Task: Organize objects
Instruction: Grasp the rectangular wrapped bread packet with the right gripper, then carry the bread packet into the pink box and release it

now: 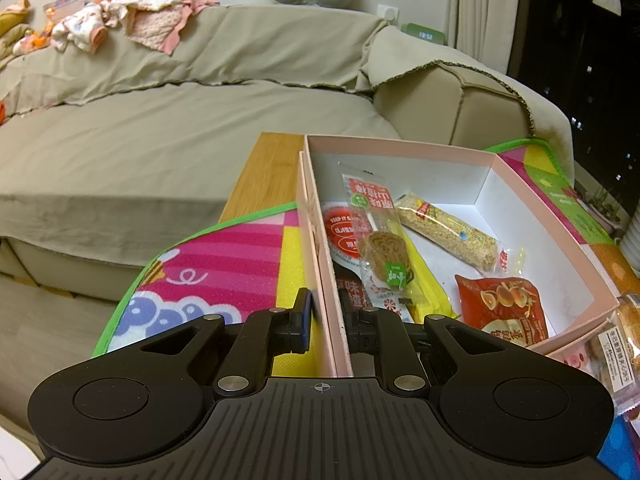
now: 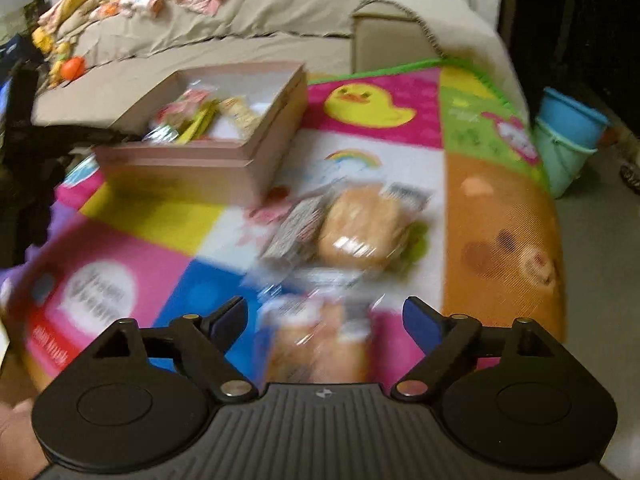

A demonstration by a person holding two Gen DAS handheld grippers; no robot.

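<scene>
A pink box (image 1: 532,200) stands on a colourful play mat (image 1: 224,264) and holds several snack packets: a clear cookie packet (image 1: 380,236), a sesame bar (image 1: 452,232) and a red packet (image 1: 504,308). My left gripper (image 1: 326,320) is shut on the box's near left wall (image 1: 328,320). In the right wrist view the box (image 2: 224,148) sits to the upper left. My right gripper (image 2: 324,320) is open above a blurred wrapped bun (image 2: 320,340). A second wrapped bun (image 2: 364,228) and a flat packet (image 2: 296,228) lie further ahead on the mat.
A beige sofa (image 1: 160,128) stands behind the wooden table (image 1: 264,172), with clothes (image 1: 132,16) on its back. A wrapped bun (image 1: 624,344) lies right of the box. A blue and green bucket (image 2: 568,136) stands on the floor at right. The right view is motion-blurred.
</scene>
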